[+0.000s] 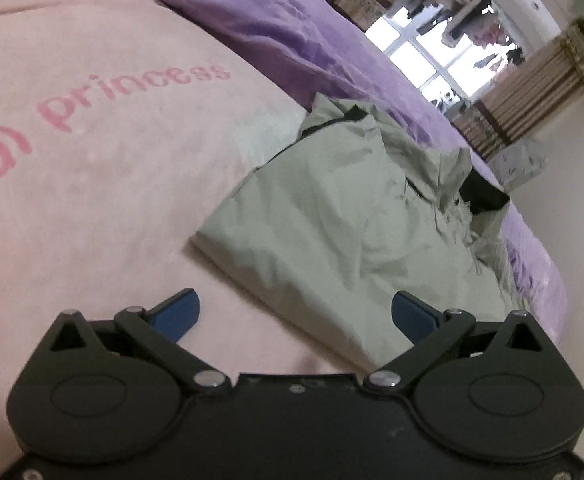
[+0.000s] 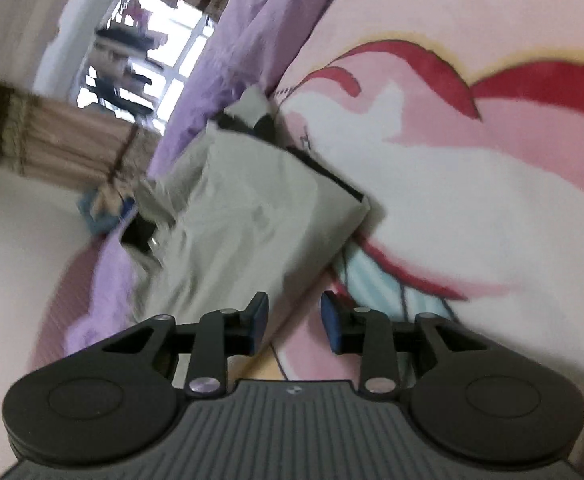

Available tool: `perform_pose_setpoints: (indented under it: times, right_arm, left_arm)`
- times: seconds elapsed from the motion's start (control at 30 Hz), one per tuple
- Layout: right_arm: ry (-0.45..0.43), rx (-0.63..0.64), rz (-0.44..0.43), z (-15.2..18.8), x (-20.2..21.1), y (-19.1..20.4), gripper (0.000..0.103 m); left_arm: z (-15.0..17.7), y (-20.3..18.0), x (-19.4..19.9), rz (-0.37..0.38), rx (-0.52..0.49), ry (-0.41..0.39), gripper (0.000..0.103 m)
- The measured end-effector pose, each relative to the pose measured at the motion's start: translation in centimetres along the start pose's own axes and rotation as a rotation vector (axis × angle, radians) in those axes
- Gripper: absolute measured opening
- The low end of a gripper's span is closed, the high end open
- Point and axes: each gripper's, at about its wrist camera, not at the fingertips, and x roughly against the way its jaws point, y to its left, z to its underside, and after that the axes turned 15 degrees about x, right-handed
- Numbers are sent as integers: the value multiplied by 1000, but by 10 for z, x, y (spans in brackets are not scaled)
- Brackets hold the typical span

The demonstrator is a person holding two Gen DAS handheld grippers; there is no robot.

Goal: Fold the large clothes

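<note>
A pale green garment (image 1: 344,232), folded into a rough rectangle with dark lining showing at its far end, lies on a pink blanket (image 1: 92,184) spread over the bed, beside a purple sheet (image 1: 276,28). The left tool (image 1: 295,316) hangs just above the garment's near edge, blue pads (image 1: 180,314) spread wide and holding nothing. The right tool (image 2: 294,322), seen from the opposite side, is narrowly parted and empty, near the garment's corner.

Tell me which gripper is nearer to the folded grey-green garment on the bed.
Left, narrowly. The left gripper overlaps the folded grey-green garment; the right gripper sits beside its edge.
</note>
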Motion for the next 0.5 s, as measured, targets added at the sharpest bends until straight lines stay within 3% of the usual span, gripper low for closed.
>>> perform_pose_setpoints:
  times: [0.37,0.5]
  right_arm:
    - [-102,-83,23,-16,-26,0,38]
    - [-110,-106,41,-13,-24,1,39]
  left_arm:
    - [-23,-8,-29,46,110,-58,103]
    - [-19,0,-20,97,217,23,103]
